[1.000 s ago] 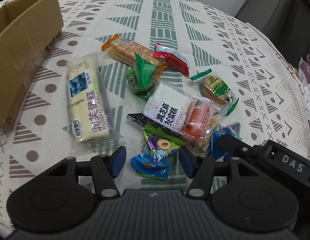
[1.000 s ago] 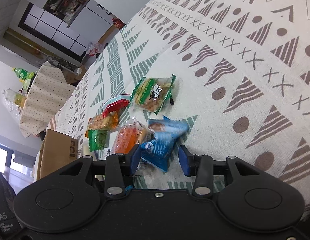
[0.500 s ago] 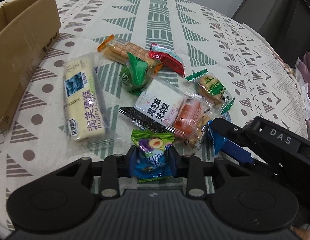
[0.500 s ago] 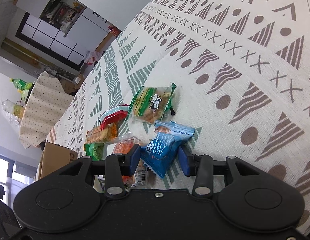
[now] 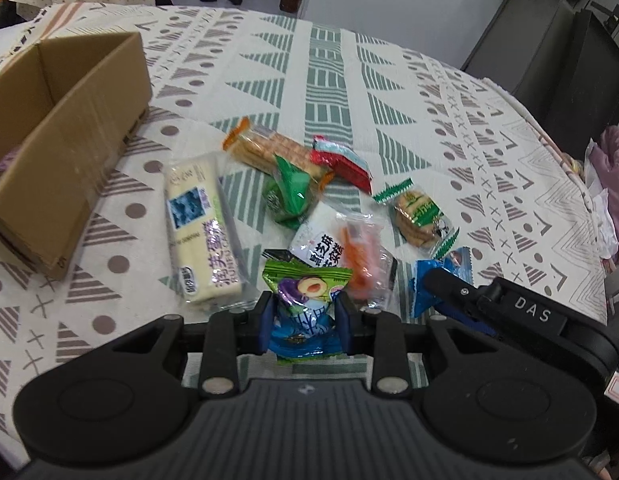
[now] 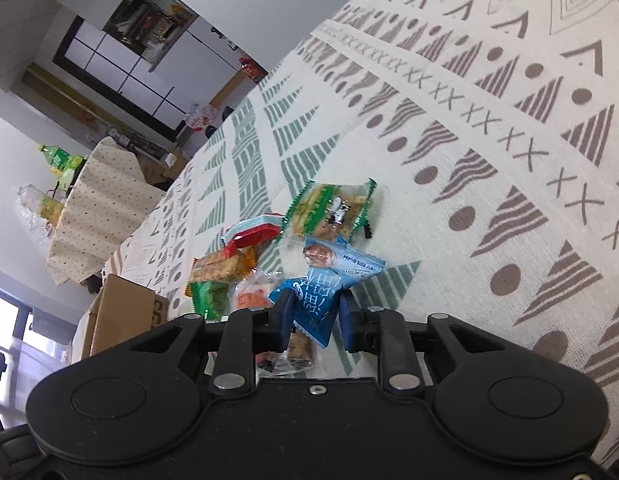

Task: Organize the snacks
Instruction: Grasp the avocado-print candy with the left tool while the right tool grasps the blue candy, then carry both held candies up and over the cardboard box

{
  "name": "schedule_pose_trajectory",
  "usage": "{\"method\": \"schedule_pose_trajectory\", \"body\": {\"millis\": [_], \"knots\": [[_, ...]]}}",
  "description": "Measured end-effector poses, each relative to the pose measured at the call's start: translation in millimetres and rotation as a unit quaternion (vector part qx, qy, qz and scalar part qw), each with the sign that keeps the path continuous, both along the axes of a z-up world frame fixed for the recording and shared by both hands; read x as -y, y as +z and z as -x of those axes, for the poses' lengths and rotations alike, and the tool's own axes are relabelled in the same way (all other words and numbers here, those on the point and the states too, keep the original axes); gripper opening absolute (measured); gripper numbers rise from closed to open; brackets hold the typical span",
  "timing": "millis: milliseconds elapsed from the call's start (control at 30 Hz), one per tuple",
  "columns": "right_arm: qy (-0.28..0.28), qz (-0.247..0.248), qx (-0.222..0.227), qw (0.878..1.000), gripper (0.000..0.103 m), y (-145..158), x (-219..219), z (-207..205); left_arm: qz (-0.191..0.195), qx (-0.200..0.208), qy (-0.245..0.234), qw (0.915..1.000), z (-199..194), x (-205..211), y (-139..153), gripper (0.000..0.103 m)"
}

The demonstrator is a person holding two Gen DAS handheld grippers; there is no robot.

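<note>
The left gripper (image 5: 304, 322) is clamping a plum candy packet (image 5: 305, 312), its blue pads pressing both sides of the wrapper, at the near edge of the snack pile on the cloth-covered counter (image 5: 329, 64). The right gripper (image 6: 316, 318) is closing around a blue packet (image 6: 329, 280); the left pad is touching the wrapper, while a thin gap is showing at the right pad, so a firm hold cannot be told. In the left view that gripper is showing at the right, with the blue packet (image 5: 433, 280) under its tip.

Beyond the plum packet, a long cream cake bar (image 5: 199, 232) is lying lengthwise, just beside a white sesame packet (image 5: 319, 246) and an orange packet (image 5: 359, 256) that are overlapping. A green packet (image 5: 289, 192) is sitting behind them, touching a biscuit pack (image 5: 265, 148) and a red packet (image 5: 343, 160). A green-edged cookie packet (image 5: 419, 216) is lying to the right, near the blue one. An open cardboard box (image 5: 65, 128) is standing at the left, apart from the pile.
</note>
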State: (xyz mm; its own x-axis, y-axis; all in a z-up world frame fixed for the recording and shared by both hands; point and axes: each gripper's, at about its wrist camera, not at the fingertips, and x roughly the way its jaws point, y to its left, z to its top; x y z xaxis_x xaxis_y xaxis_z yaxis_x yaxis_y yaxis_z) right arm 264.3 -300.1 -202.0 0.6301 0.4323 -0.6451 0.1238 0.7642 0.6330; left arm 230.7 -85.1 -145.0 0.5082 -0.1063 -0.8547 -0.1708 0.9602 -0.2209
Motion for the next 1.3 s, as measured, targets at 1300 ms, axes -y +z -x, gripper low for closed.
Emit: {"method": "schedule_pose_trajectory", "body": {"millis": [1300], "knots": [[0.129,0.015,0.135,0.982,0.023,62.6,-112.8,22.6,-0.029,0.079,0.104,0.9910,42.7,-118.5,74.7,0.031]]}}
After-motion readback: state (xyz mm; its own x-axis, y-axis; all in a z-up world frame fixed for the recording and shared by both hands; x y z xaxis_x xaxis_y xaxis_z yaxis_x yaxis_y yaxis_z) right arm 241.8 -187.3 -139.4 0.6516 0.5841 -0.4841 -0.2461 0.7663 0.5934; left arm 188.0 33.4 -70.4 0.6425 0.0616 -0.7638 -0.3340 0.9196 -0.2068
